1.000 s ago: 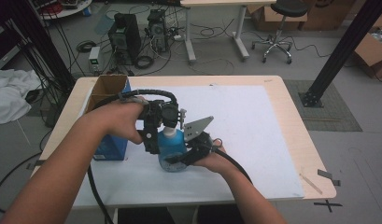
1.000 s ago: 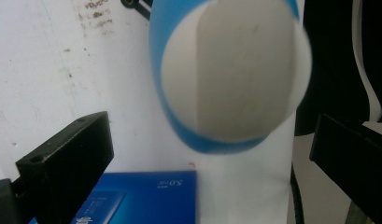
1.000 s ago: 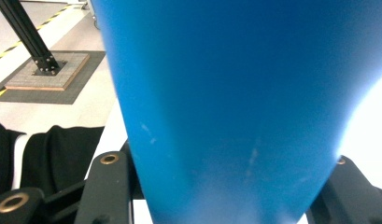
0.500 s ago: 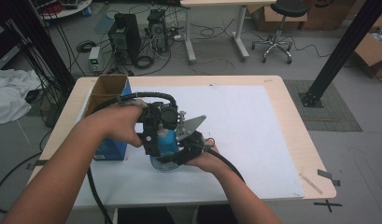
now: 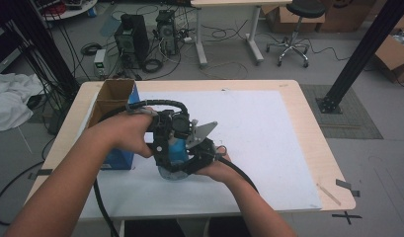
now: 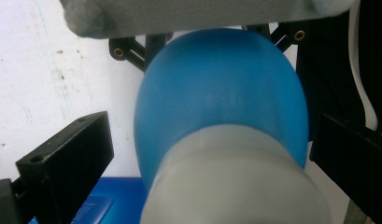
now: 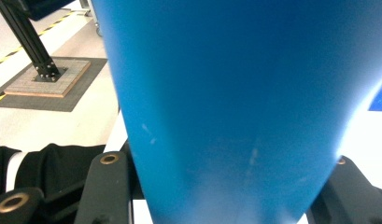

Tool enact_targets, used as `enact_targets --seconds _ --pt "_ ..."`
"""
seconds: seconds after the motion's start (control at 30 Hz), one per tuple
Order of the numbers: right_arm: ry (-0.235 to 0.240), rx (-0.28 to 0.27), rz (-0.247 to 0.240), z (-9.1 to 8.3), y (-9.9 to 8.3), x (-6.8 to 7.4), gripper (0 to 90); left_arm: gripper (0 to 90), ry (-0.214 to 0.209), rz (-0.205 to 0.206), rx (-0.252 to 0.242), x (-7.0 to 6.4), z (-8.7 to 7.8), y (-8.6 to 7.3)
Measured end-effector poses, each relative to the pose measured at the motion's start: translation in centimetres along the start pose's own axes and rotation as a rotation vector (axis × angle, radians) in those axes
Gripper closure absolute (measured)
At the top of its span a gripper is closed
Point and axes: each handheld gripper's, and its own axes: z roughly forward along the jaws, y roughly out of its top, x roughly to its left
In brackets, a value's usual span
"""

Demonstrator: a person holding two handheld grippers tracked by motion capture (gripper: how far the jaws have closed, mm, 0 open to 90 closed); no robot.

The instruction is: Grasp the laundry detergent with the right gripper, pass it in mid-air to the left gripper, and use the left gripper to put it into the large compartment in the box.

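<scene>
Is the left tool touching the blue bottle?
Apart. In the left gripper view, white table shows between the left tool jaws and the blue bottle.

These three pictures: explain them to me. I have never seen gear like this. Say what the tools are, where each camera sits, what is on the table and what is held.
A person works at a table with a hand-held gripper in each hand: the left gripper and the right gripper.

The high view looks down from above the person's side. Each of the other two cameras rides on one gripper and looks along its black jaws.

A white sheet covers the table. An open box stands at its left.

Between the grippers is a blue bottle with a pale cap. The right jaws hug its body. The left jaws stand wide beside the cap, not touching.
</scene>
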Motion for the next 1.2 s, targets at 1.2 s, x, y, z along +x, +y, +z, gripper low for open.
enact_targets --seconds 1.2 --pt "-0.006 -0.017 -0.015 0.14 0.06 -0.13 45.4 10.9 0.026 -0.004 0.02 -0.34 0.08 0.27"
